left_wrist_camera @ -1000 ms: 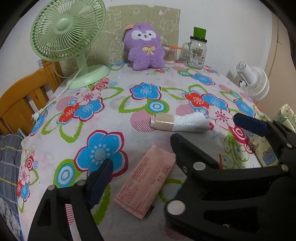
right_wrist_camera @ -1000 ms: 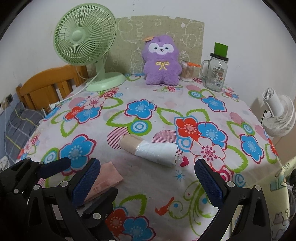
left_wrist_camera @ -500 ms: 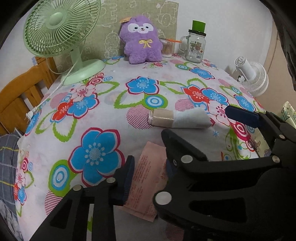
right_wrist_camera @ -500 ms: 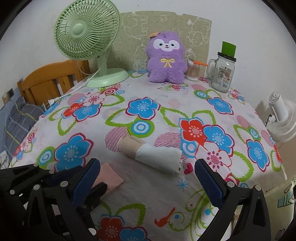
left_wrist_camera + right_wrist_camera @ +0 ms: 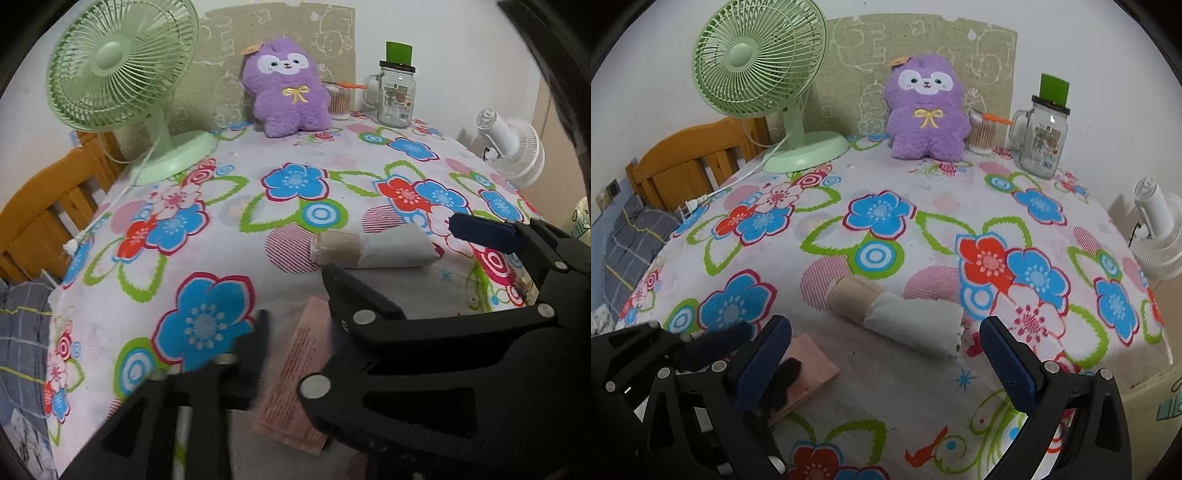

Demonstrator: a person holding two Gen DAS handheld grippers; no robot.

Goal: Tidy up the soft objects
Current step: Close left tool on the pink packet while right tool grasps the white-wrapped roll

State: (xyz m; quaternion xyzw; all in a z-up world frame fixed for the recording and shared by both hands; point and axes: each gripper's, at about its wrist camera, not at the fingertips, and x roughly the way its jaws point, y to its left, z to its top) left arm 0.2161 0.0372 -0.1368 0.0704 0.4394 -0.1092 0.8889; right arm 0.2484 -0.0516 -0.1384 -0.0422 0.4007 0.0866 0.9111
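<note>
On the table with the flowery cloth (image 5: 923,229) I see a big green fan (image 5: 761,62) at the back left and a purple plush toy (image 5: 925,114) against the wall. Nearer to me lies a rolled cloth (image 5: 897,314), tan and white. My right gripper (image 5: 886,354) is spread wide with nothing between its pads, just in front of that roll. My left gripper (image 5: 297,332) is opening a little, its jaws around the flat pink packet (image 5: 295,373) on the cloth.
</note>
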